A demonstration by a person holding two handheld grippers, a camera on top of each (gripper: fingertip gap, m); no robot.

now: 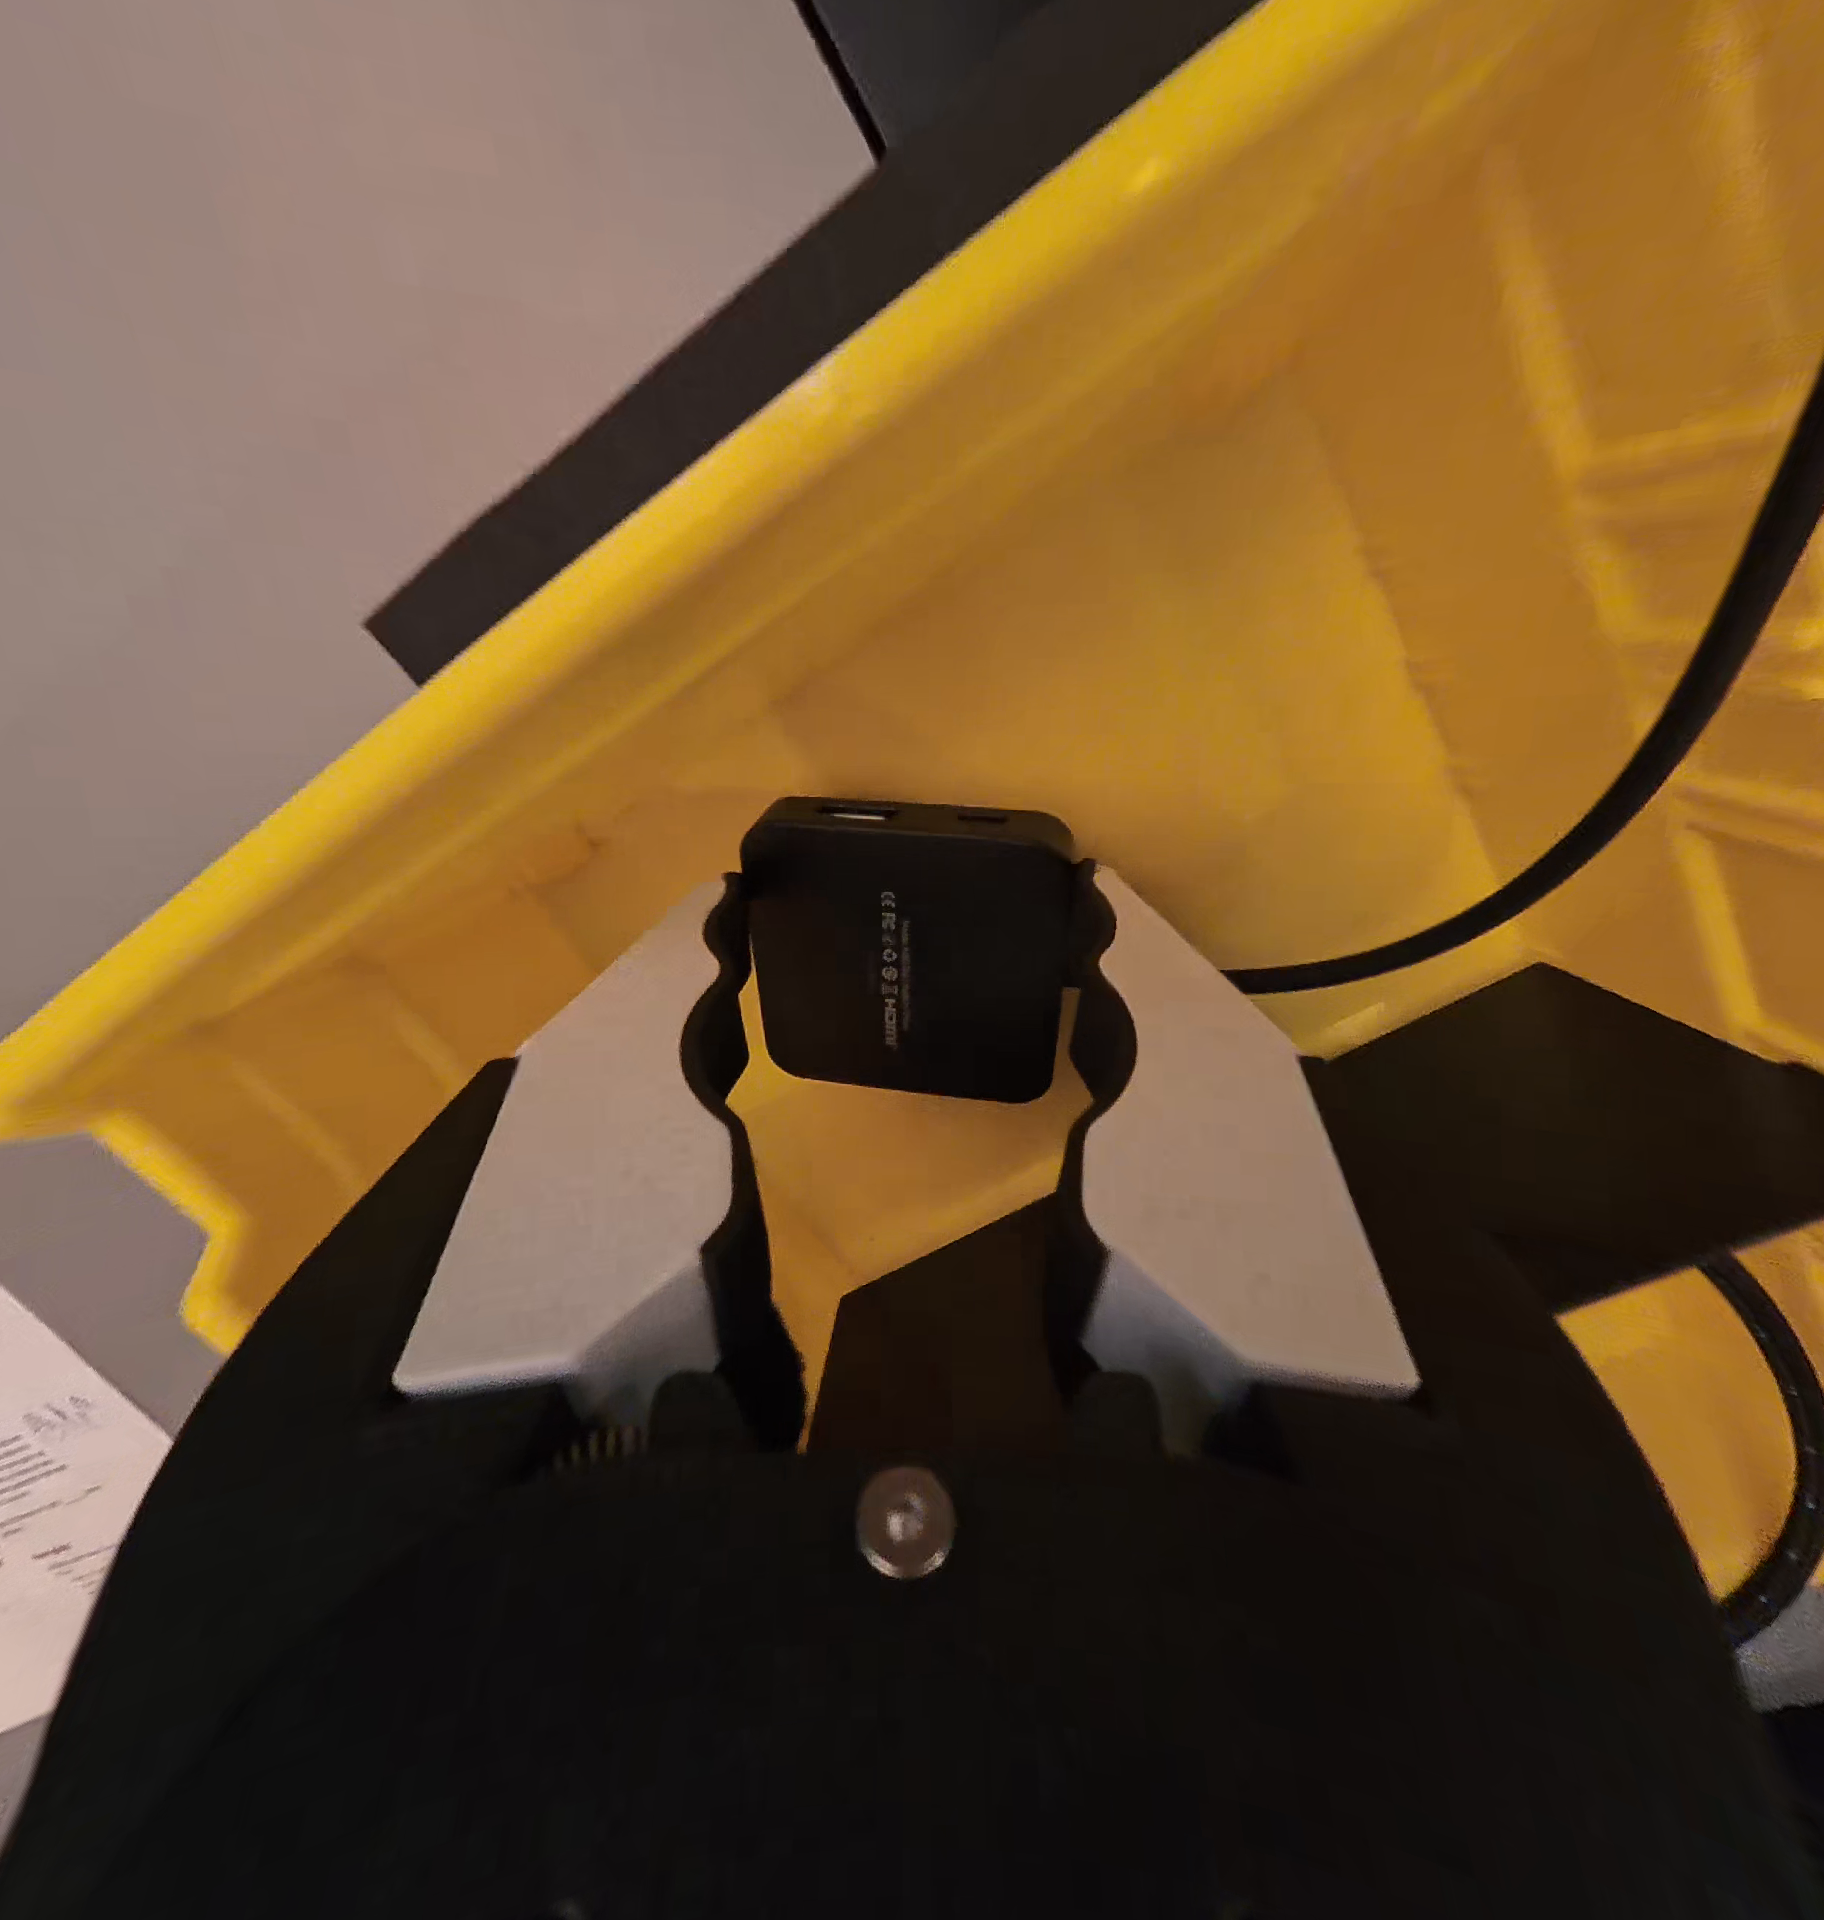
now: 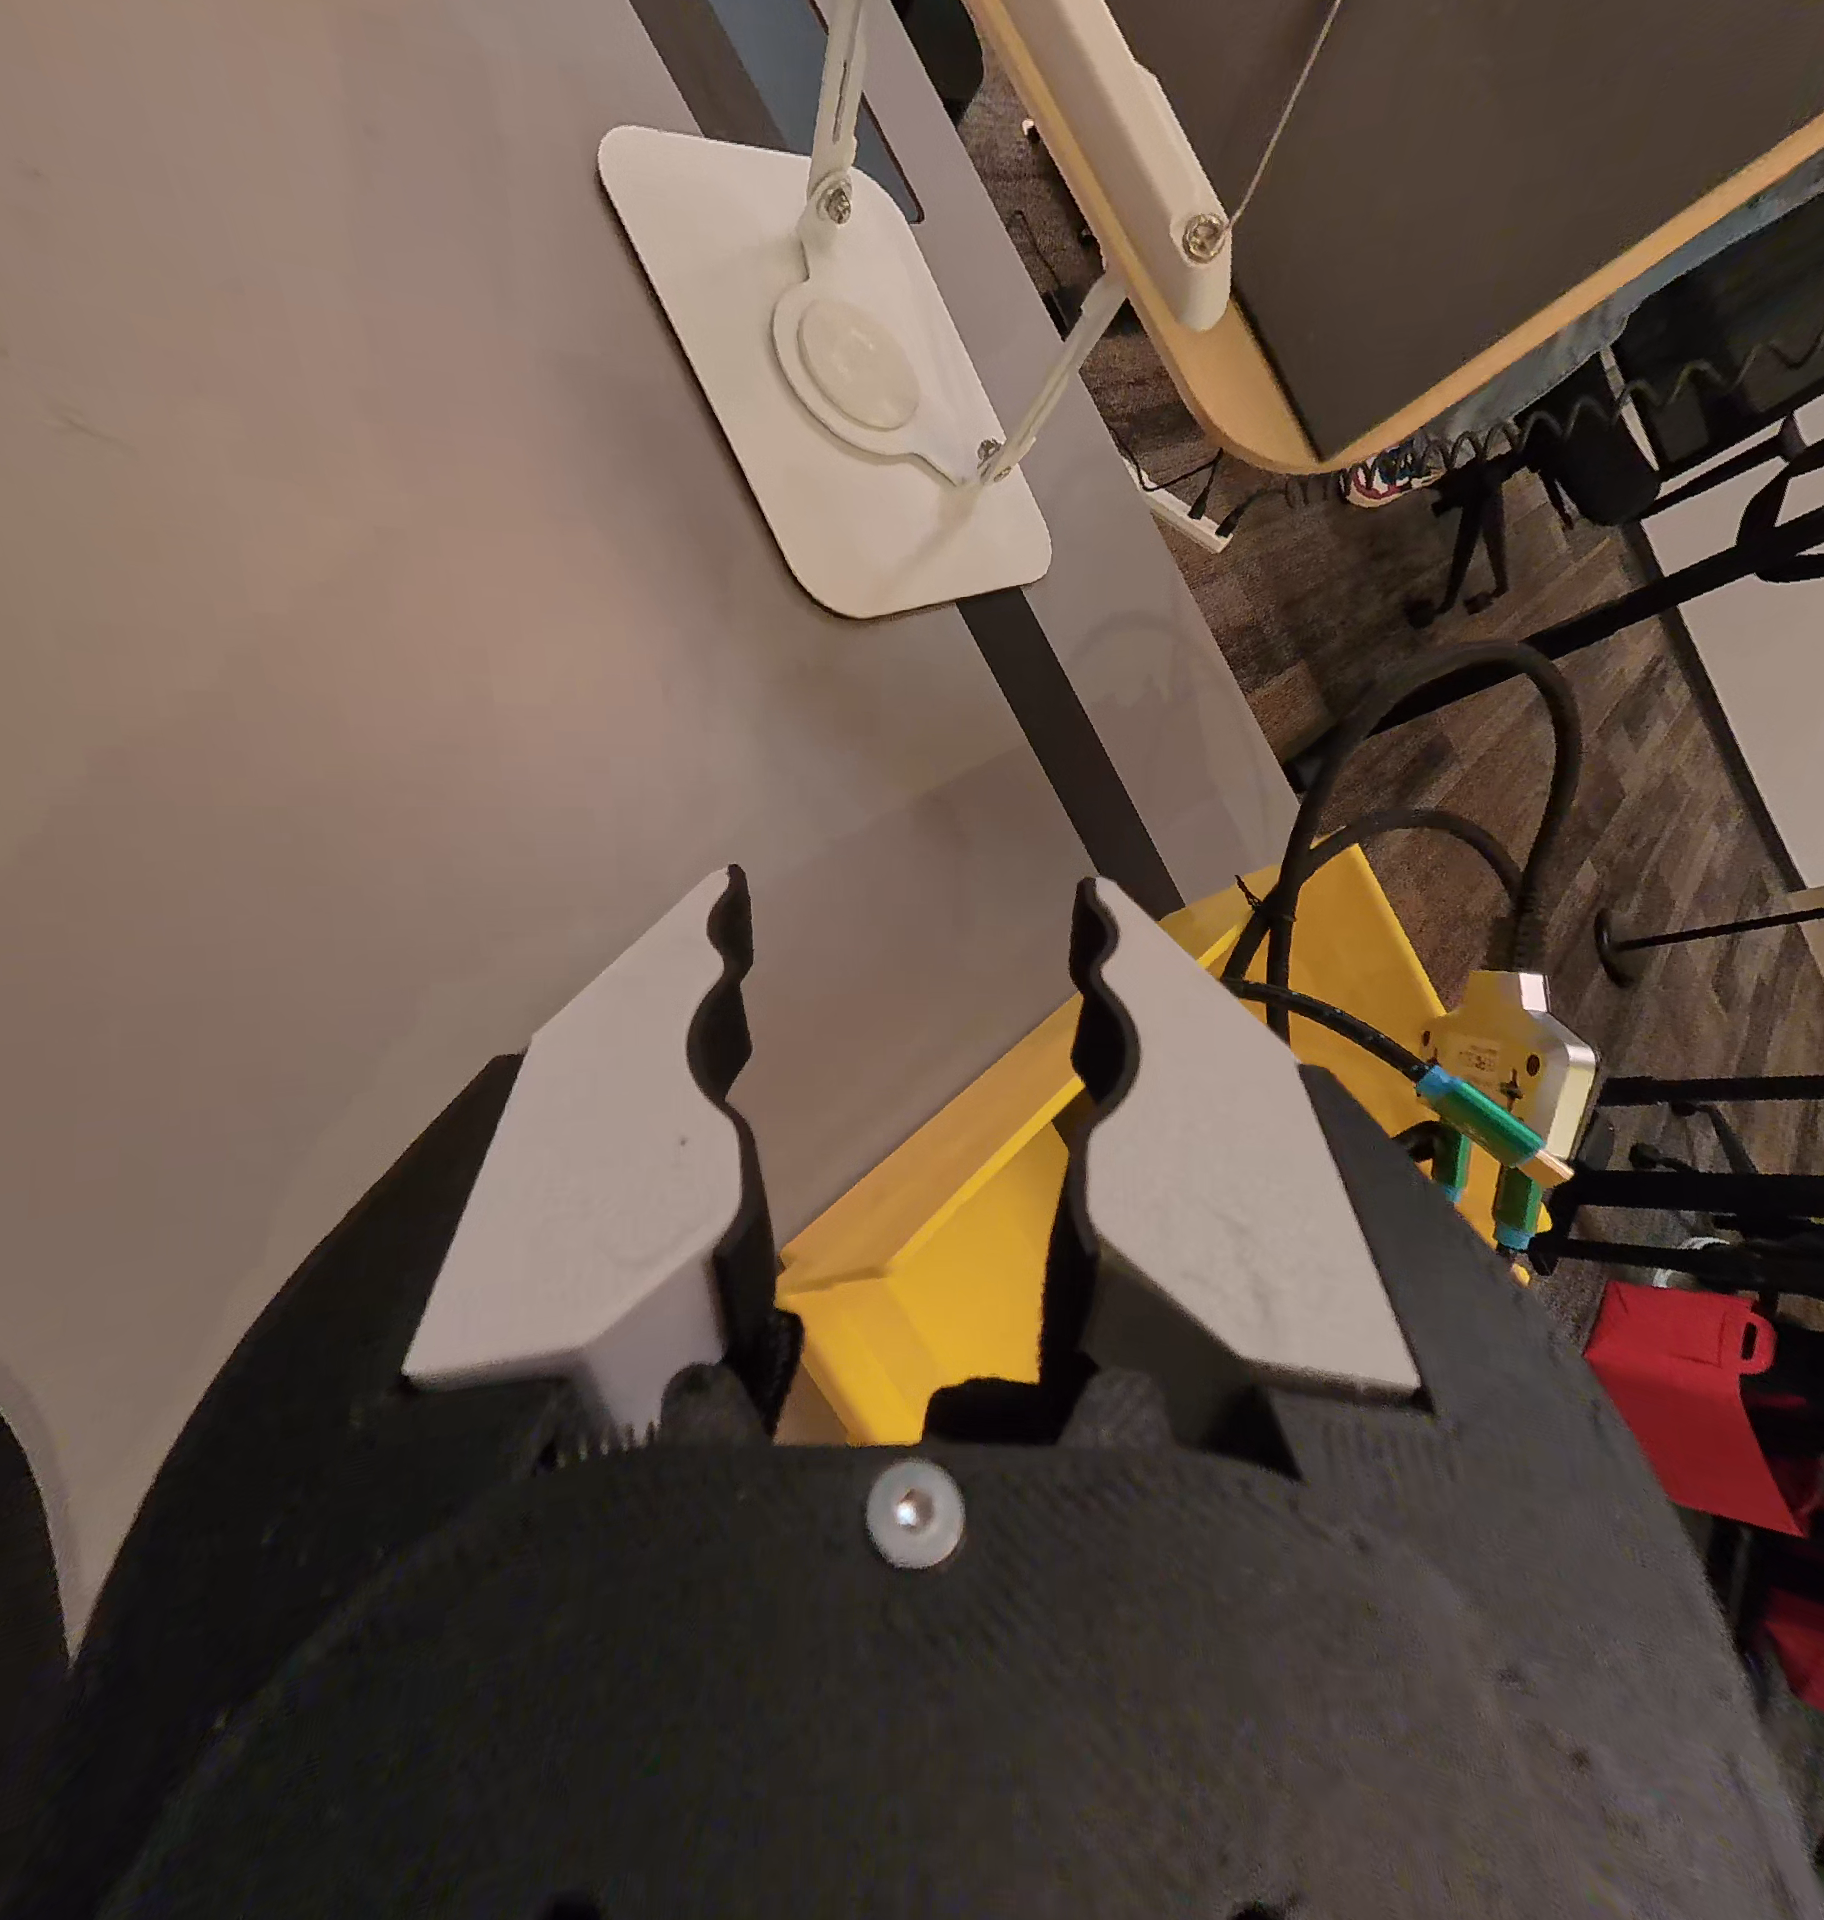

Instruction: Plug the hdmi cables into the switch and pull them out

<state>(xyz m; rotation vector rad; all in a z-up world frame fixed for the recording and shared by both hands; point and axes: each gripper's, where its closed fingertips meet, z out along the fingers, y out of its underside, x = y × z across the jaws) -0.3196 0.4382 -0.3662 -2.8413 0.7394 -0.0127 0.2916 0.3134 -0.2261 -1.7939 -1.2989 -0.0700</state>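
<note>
In the left wrist view my left gripper is shut on a small black square switch, gripping its two sides and holding it above a yellow bin. The ports on the switch's far edge are empty. A black cable curves down the right side over the bin, and a braided one loops lower right. In the right wrist view my right gripper is open and empty above the grey table. Black cables with green plugs sit at a silver device by the bin's far corner.
A white lamp base stands on the table ahead of the right gripper. A printed paper lies at the lower left of the left wrist view. Past the table edge are carpet floor, chair legs, black stands and a red bag. The gap from one gripper's tips to the other's is roughly 65 cm.
</note>
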